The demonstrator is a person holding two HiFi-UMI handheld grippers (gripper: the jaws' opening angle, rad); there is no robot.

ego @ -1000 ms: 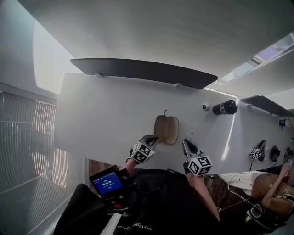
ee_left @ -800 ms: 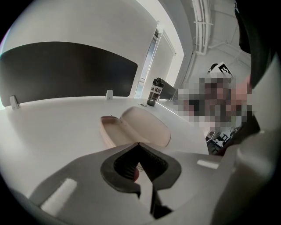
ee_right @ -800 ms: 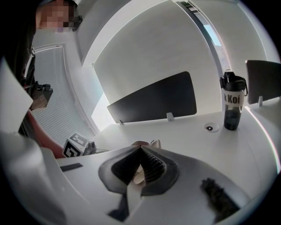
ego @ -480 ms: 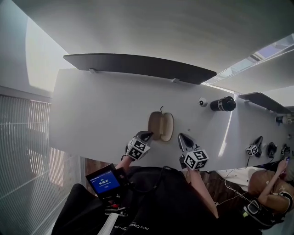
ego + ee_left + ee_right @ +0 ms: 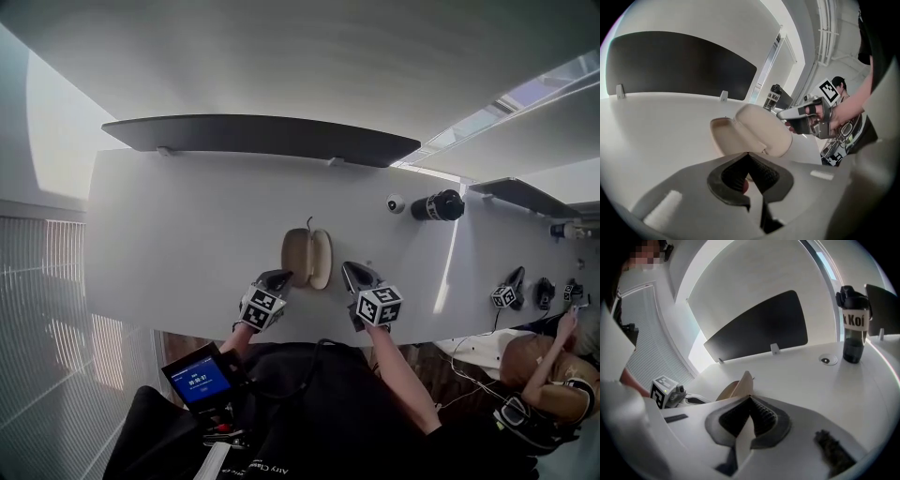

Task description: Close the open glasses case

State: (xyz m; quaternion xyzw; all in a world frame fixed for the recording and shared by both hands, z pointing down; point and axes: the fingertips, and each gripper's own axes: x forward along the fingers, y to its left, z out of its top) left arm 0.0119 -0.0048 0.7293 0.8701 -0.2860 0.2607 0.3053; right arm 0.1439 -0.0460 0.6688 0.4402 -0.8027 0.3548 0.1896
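Note:
An open beige glasses case [image 5: 307,258] lies on the white table [image 5: 178,244] near its front edge, both shells spread apart. My left gripper [image 5: 277,278] sits just left of it, jaws shut and empty. Close on the other side of the case, my right gripper [image 5: 351,271] is also shut with nothing in it. In the left gripper view the case [image 5: 757,133] lies right ahead of the shut left gripper [image 5: 748,154], and the right gripper shows beyond it. The right gripper view shows the case [image 5: 739,386] edge-on, just past the right gripper [image 5: 750,398].
A black bottle [image 5: 436,205] and a round grommet [image 5: 396,203] are at the table's back right. A dark panel [image 5: 262,139] runs along the far edge. More grippers [image 5: 506,292] lie at the far right. A blue-screened device [image 5: 197,378] hangs below the table's front edge.
The head view has shifted, so everything sits further left and higher. The right gripper has edged forward beside the case. The case is still open.

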